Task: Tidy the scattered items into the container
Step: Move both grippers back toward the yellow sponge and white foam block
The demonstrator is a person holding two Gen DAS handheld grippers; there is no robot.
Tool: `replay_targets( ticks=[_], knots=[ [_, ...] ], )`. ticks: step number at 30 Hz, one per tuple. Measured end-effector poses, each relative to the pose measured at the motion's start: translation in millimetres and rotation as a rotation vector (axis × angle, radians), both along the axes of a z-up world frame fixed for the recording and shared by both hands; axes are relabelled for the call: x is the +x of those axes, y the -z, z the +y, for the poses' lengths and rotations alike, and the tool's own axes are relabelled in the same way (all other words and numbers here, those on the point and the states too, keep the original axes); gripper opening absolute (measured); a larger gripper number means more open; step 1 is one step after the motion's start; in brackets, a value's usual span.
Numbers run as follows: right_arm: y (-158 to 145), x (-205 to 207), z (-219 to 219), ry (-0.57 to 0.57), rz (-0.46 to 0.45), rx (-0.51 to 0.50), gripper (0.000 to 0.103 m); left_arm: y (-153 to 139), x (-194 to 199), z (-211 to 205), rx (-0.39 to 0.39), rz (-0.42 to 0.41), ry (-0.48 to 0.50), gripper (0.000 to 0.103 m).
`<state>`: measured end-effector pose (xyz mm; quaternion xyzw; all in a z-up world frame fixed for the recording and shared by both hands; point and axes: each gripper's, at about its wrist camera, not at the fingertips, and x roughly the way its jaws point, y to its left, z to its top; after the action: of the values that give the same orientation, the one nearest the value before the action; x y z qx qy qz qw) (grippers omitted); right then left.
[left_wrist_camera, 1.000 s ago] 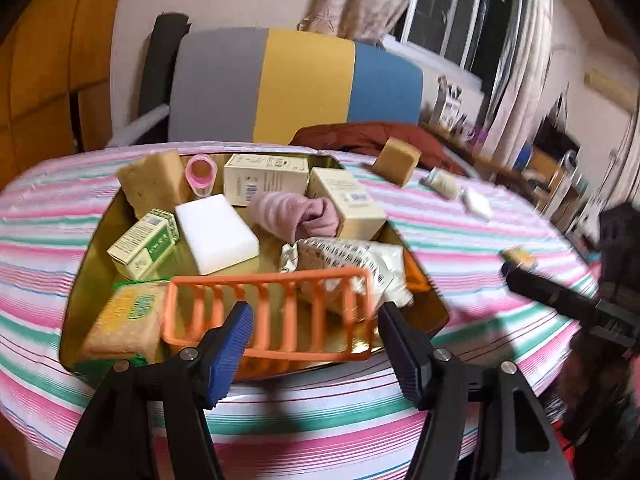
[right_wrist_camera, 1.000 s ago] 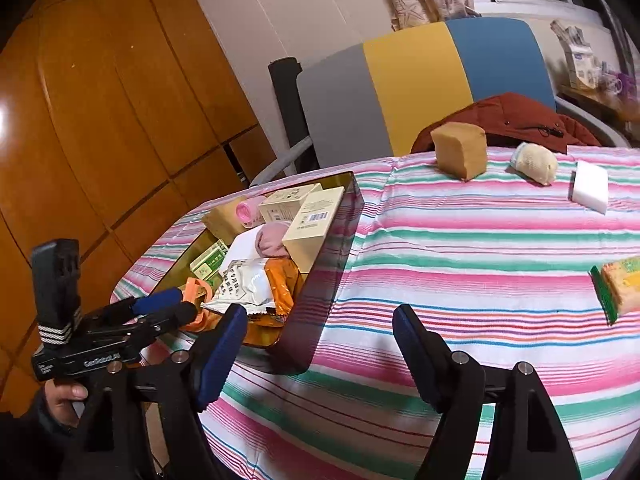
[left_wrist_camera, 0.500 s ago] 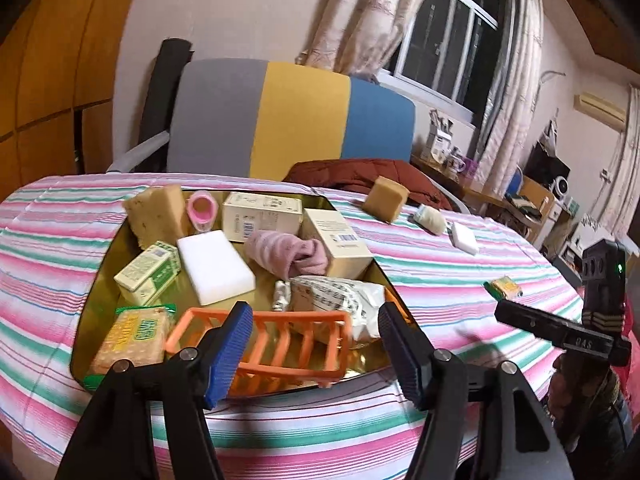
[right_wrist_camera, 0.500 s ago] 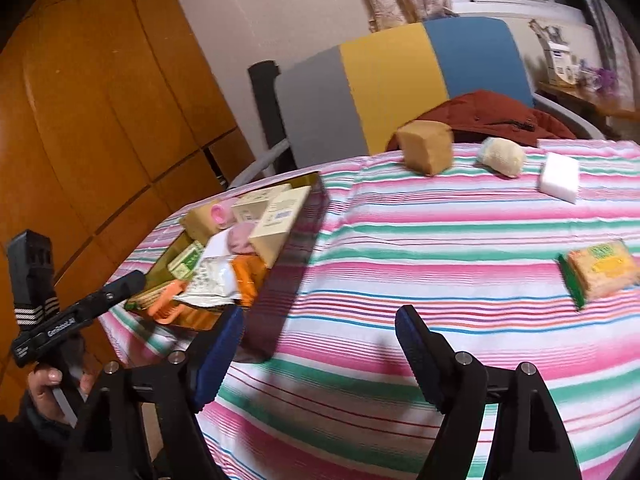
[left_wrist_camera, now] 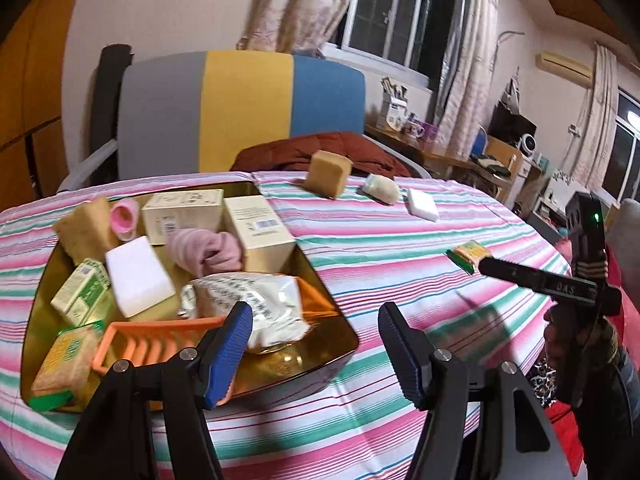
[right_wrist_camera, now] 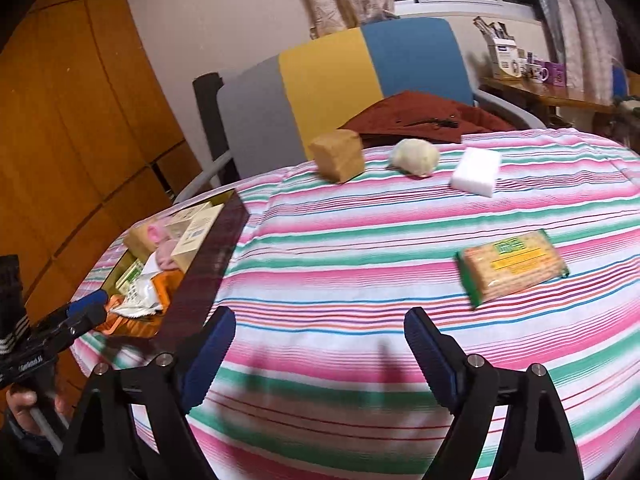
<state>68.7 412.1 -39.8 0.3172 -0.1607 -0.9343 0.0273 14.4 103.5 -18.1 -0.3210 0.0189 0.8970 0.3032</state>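
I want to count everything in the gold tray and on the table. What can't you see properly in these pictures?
- Right wrist view: most of the gold tray's contents, hidden behind its dark near wall.
- Left wrist view: the orange rack's right end, covered by the left gripper's finger.
- Left wrist view: the cracker pack's near corner, behind the right gripper.
- Both views: printing on the cream boxes, too blurred to read.

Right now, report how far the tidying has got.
Mostly done: the gold tray already holds boxes, sponges and an orange rack. Both tools are open and empty. Left on the cloth: brown sponge, pale lump, white sponge, cracker pack.
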Motion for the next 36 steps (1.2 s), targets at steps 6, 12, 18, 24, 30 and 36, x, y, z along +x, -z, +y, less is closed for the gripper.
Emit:
replay_targets(
  ticks=[6,12,18,24,30,36],
  knots=[
    [-1,-4,19,0.027,-0.009,0.014,0.088,3,-6,20,-0.011,-0.04,0.035,0.067],
    [1,-8,40,0.06,-0.031,0.031,0.088,5,-11,39,-0.051,-0.045,0.065,0.067],
    [-7,-12,65,0.09,-0.047,0.059,0.088,-2,-13,54,-0.07,-0.035,0.1,0.067],
    [-15,-33,76,0.086,-0.069,0.109,0.088,-24,-30,70,-0.067,-0.046,0.125,0.067],
    [-29,-70,75,0.028,-0.067,0.156,0.088,-50,-65,89,-0.04,-0.094,0.118,0.067],
    [-34,-104,96,0.021,-0.083,0.146,0.088,-59,-97,109,-0.096,-0.089,0.097,0.069]
  ],
)
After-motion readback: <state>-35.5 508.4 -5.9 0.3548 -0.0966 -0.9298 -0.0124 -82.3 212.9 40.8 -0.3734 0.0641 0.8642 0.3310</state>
